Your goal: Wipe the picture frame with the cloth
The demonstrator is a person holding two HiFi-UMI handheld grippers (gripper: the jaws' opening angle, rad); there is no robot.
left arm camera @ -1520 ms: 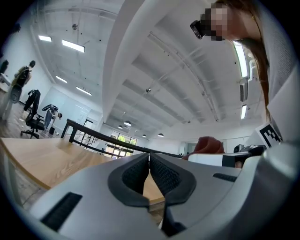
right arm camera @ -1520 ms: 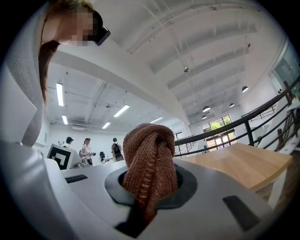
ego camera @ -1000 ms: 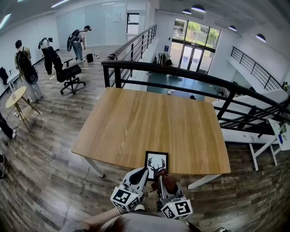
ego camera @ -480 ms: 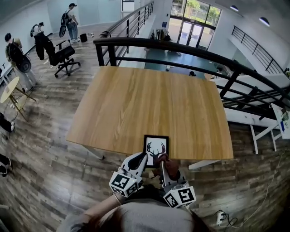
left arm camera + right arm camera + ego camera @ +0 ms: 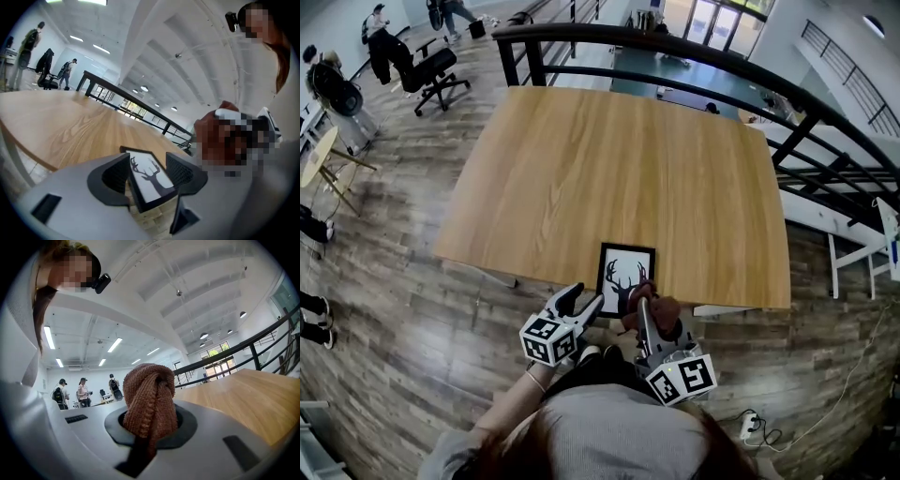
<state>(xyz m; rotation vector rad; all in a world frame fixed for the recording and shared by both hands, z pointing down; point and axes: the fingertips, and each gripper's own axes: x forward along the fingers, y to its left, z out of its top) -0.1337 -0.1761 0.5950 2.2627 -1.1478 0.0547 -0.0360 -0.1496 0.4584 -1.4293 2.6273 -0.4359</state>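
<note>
The black-framed picture frame (image 5: pixel 625 277) with a deer-head print lies flat at the wooden table's (image 5: pixel 628 159) near edge. My left gripper (image 5: pixel 583 302) is just off that edge at the frame's near-left corner. Its jaws have just been opening and stand open; in the left gripper view the picture frame (image 5: pixel 149 180) shows in the gap of the left gripper (image 5: pixel 147 174), with neither pad pressing on it. My right gripper (image 5: pixel 643 311) is shut on a bunched brown cloth (image 5: pixel 150 399). The cloth (image 5: pixel 637 298) hangs beside the frame's near-right corner.
A black railing (image 5: pixel 675 47) runs along the table's far side. An office chair (image 5: pixel 431 70) and several people stand at the far left on the wood floor. A white bench (image 5: pixel 853 234) is to the right. A cable (image 5: pixel 769 436) lies on the floor near me.
The left gripper's jaws have opened, and it has come down to the frame's near-left corner. The right gripper with the cloth has shifted slightly toward the frame. The head view has tilted further down.
</note>
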